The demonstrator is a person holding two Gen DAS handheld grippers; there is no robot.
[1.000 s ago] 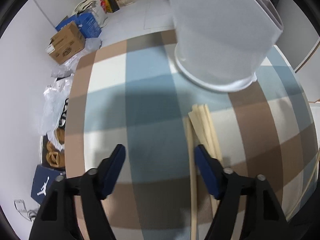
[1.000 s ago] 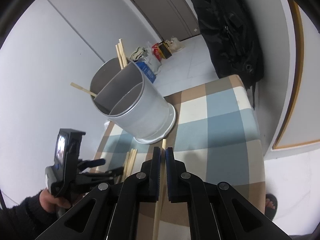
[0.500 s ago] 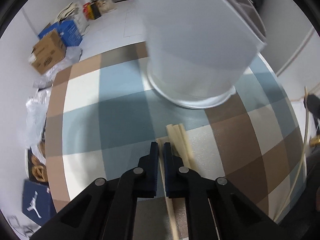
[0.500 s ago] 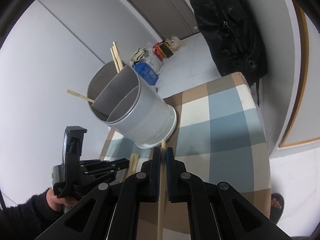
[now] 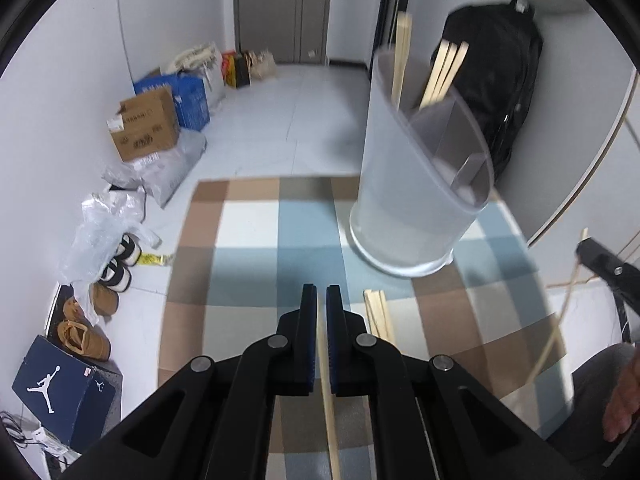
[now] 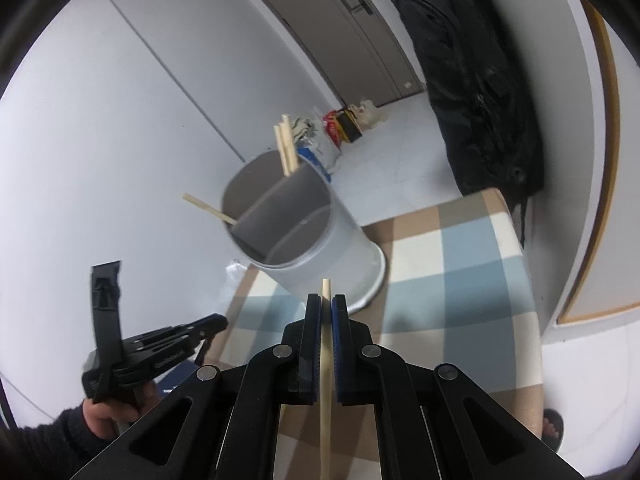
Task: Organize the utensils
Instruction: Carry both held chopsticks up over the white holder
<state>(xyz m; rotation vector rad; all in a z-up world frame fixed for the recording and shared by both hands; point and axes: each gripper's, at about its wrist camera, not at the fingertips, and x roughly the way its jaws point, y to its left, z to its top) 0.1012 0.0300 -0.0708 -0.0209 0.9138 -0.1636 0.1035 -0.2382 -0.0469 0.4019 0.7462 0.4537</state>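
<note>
My left gripper point(image 5: 321, 292) is shut on a single wooden chopstick point(image 5: 327, 392) and holds it above the checked tablecloth point(image 5: 248, 232). Right of it, a few more chopsticks point(image 5: 378, 314) lie on the cloth near the foot of the grey divided utensil holder point(image 5: 416, 200). Several chopsticks point(image 5: 442, 72) stand in the holder's far compartment. My right gripper point(image 6: 327, 300) is shut on another chopstick point(image 6: 325, 380), whose tip pokes out in front of the holder point(image 6: 316, 248). The left gripper point(image 6: 218, 322) also shows low on the left in the right wrist view.
A black backpack point(image 5: 500, 80) hangs just behind the holder. On the floor to the left are a cardboard box point(image 5: 146, 124), plastic bags point(image 5: 104, 232), shoes point(image 5: 116, 272) and a blue shoe box point(image 5: 60, 388). A sandalled foot point(image 6: 552, 428) stands by the table's right edge.
The left gripper closed on one chopstick from the pile and lifted it off the cloth, tilting up toward the holder. The right gripper rose slightly with its chopstick.
</note>
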